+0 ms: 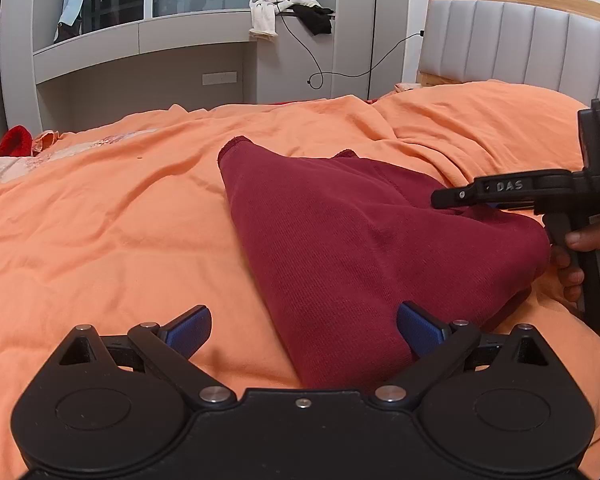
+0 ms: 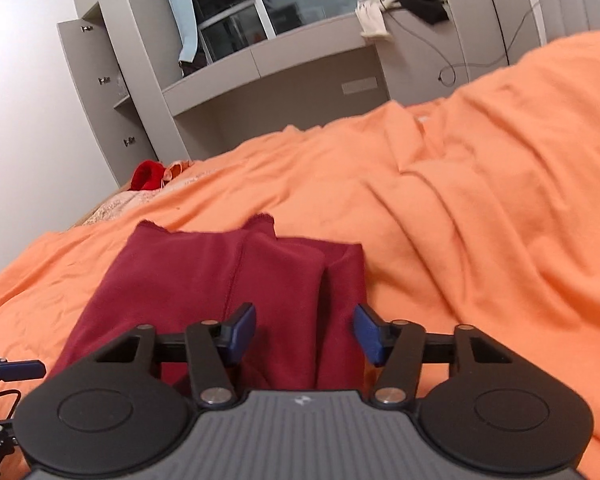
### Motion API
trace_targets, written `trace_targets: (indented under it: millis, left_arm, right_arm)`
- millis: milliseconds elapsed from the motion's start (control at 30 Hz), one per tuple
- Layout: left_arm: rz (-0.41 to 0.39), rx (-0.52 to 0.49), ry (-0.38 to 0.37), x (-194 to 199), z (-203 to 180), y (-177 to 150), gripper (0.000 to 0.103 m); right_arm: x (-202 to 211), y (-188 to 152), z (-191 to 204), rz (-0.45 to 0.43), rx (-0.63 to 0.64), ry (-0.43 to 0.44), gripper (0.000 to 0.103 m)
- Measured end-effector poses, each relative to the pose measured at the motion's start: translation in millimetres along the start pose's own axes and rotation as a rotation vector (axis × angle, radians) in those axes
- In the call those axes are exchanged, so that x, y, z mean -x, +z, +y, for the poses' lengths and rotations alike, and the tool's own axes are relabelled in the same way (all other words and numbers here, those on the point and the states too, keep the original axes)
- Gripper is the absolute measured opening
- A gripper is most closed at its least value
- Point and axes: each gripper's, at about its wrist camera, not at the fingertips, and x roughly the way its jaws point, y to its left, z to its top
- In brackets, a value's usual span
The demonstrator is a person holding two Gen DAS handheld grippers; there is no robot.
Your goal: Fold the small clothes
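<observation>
A dark red knit garment (image 1: pixel 360 240) lies folded lengthwise on the orange bed cover (image 1: pixel 100 240), narrow end away from me. My left gripper (image 1: pixel 305 328) hangs over its near corner with the blue pads (image 1: pixel 192 330) spread wide and touching nothing. A hand holds my right gripper (image 1: pixel 446 202) rolled on its side at the garment's right edge. In the right wrist view the garment (image 2: pixel 220 280) runs away from the right gripper (image 2: pixel 306 332). A raised fold sits between its half-spread pads (image 2: pixel 244 332), and I see no squeeze on the cloth.
A covered pillow (image 1: pixel 480 120) rises at the right in front of the grey padded headboard (image 1: pixel 520 40). A red item (image 1: pixel 16 142) lies at the bed's far left edge. White and black clothes (image 1: pixel 288 12) hang on the grey desk unit beyond the bed.
</observation>
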Motion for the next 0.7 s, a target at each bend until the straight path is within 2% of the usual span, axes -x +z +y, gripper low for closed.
trace_targets:
  millis: [33, 133, 367, 567, 700]
  left_arm:
    - [0.001, 0.001, 0.0, 0, 0, 0, 0.1]
    - [0.002, 0.004, -0.003, -1, -1, 0, 0.1]
    - [-0.011, -0.005, -0.035, 3, -3, -2, 0.095]
    - [0.002, -0.019, -0.038, -1, -7, -2, 0.095]
    - [0.003, -0.019, -0.037, 0, -8, -1, 0.095]
  right_arm:
    - [0, -1, 1, 0.0, 0.006, 0.003, 0.034]
    - [5, 1, 6, -0.021, 0.032, 0.002, 0.014]
    - [32, 7, 11, -0.082, 0.096, -0.06, 0.002]
    - [23, 0, 7, -0.035, 0.092, -0.084, 0.002]
    - [27, -1, 12, -0.046, 0.111, -0.09, 0.003]
